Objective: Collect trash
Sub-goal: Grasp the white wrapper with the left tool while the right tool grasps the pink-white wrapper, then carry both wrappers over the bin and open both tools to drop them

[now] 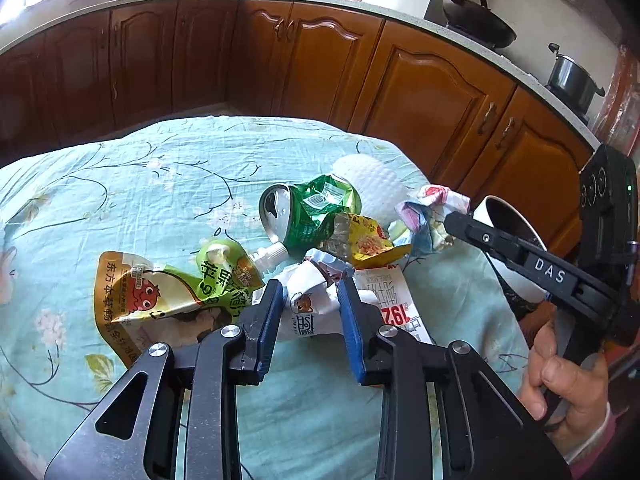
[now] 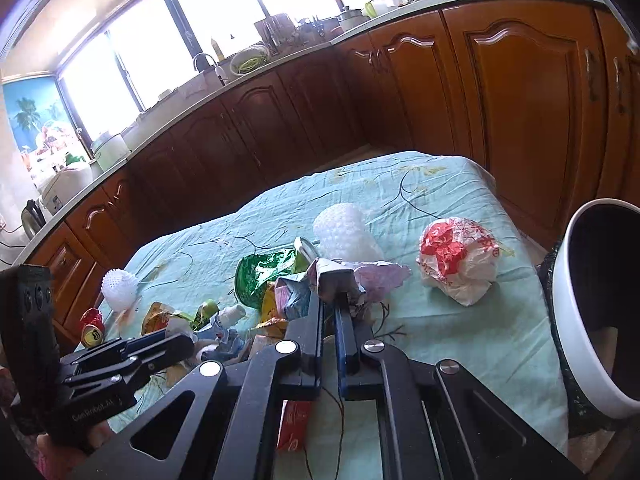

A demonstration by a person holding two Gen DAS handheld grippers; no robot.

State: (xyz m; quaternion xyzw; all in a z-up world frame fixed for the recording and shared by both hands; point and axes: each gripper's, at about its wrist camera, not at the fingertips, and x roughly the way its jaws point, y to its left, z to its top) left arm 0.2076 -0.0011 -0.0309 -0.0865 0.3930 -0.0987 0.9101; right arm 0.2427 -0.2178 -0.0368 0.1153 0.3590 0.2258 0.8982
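Trash [image 1: 328, 224] lies heaped mid-table on a teal floral cloth [image 1: 140, 184]: crumpled wrappers, a green foil bag [image 2: 264, 272], a spouted pouch [image 1: 168, 292], a dented can [image 1: 276, 212]. Behind the heap lies a white foam roll [image 2: 344, 232]; a red-and-white plastic bag [image 2: 456, 264] sits apart to its right, a white bin [image 2: 592, 300] at the table's right edge. Left gripper [image 1: 310, 300] clamps a white cartoon-printed wrapper [image 1: 308, 304] at the near edge; right gripper [image 2: 330, 300] is pinched shut on a crumpled paper wad [image 2: 332, 276]
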